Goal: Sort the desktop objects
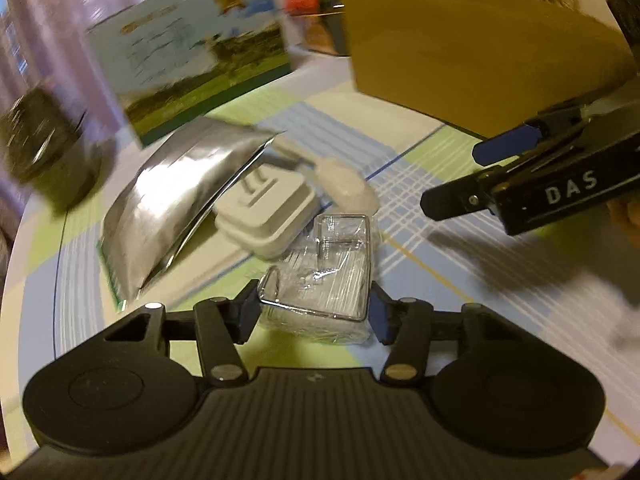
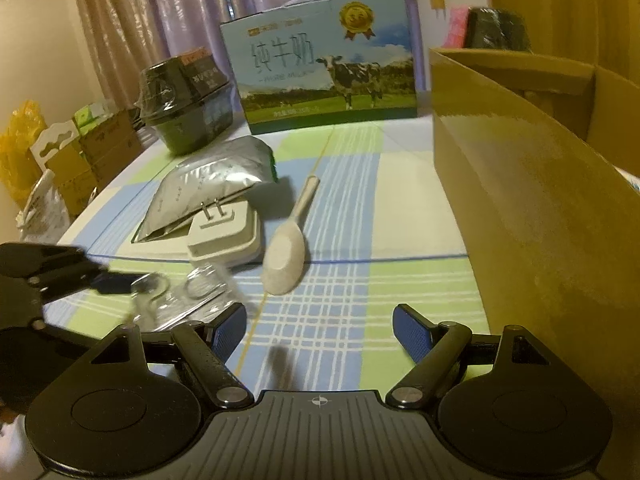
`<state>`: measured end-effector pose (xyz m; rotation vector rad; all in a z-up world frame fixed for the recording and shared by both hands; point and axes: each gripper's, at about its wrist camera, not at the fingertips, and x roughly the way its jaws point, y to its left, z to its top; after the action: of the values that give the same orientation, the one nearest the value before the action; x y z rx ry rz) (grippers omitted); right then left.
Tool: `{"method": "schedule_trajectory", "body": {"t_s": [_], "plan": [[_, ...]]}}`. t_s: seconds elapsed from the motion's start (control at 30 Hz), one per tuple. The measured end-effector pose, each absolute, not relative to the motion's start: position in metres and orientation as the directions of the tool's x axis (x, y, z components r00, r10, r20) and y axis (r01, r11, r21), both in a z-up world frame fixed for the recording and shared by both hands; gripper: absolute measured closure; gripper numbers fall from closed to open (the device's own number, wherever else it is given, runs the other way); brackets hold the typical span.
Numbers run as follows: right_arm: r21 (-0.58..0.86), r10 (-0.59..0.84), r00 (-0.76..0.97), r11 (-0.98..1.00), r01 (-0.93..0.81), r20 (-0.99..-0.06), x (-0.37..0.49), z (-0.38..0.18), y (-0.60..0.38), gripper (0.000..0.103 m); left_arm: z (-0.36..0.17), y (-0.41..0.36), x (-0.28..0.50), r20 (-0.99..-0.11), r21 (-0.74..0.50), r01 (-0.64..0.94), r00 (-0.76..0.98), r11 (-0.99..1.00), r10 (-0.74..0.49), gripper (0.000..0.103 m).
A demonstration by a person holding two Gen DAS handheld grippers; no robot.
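Left gripper (image 1: 313, 312): jaws clamped on a clear plastic packet (image 1: 324, 276) holding metal hooks; packet at the near edge of the tabletop (image 1: 420, 240), whether lifted clear or still touching cannot be told through the motion blur.

Right gripper (image 2: 320, 334): jaws apart, nothing between them, poised over bare checked cloth just short of the pale spoon (image 2: 287, 252).

Other sortable items: white plug adapter (image 2: 224, 236), prongs up, resting on the edge of the silver foil pouch (image 2: 212, 184); spoon just beside the adapter; dark lidded bowl (image 2: 186, 104) and milk carton box (image 2: 328, 64) behind. Open cardboard box (image 2: 532, 168) at right, likely destination.

Risks:
- Slippery film, grip on the packet's near end only; could slide out or swing on the way to the box.
- Packet lies close to the adapter; dragging rather than lifting could shove adapter and spoon.
- Grippers near each other; crossing paths toward the box could cause a knock.
- Tall box wall; low carry could snag the packet on the rim.

View differences:
- Left wrist view: shows jaw contact on the packet and the hooks inside; blurred background, box interior hidden.
- Right wrist view: sharp layout, box opening and inner flap, carton print, clutter beyond the tabletop edge; packet seen only as a smear beside the left gripper.
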<state>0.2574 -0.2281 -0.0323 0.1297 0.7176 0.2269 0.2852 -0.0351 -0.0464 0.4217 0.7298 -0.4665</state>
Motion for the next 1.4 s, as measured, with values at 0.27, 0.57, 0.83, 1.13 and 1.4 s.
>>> {"method": "schedule_trajectory", "body": {"t_s": [0.27,0.57,0.83,1.13,1.4], "plan": [[0.125,0.234,0.744,0.972,-0.2,-0.627,0.283,-0.038,-0.203,0.039,-0.04,-0.008,0.282,-0.726,0.12,0.338,0.671,0.933,-0.15,0.054],[0.045,0.184,0.738,0.978,-0.204,-0.649,0.318,-0.056,-0.177,0.052,-0.041,-0.003,0.291,-0.719,0.102,0.294,0.682,0.95,-0.134,0.054],[0.016,0.191,0.718,0.97,-0.244,-0.669,0.308,-0.055,-0.173,0.073,-0.04,-0.003,0.285,-0.721,0.094,0.283,0.68,0.954,-0.131,0.054],[0.082,0.221,0.661,0.968,-0.236,-0.717,0.217,-0.033,-0.203,0.073,-0.035,-0.025,0.232,-0.737,0.065,0.302,0.657,0.951,-0.158,0.054],[0.05,0.197,0.682,0.972,-0.23,-0.704,0.157,-0.036,-0.21,0.073,-0.042,-0.037,0.171,-0.699,0.085,0.288,0.699,0.954,-0.148,0.052]]}}
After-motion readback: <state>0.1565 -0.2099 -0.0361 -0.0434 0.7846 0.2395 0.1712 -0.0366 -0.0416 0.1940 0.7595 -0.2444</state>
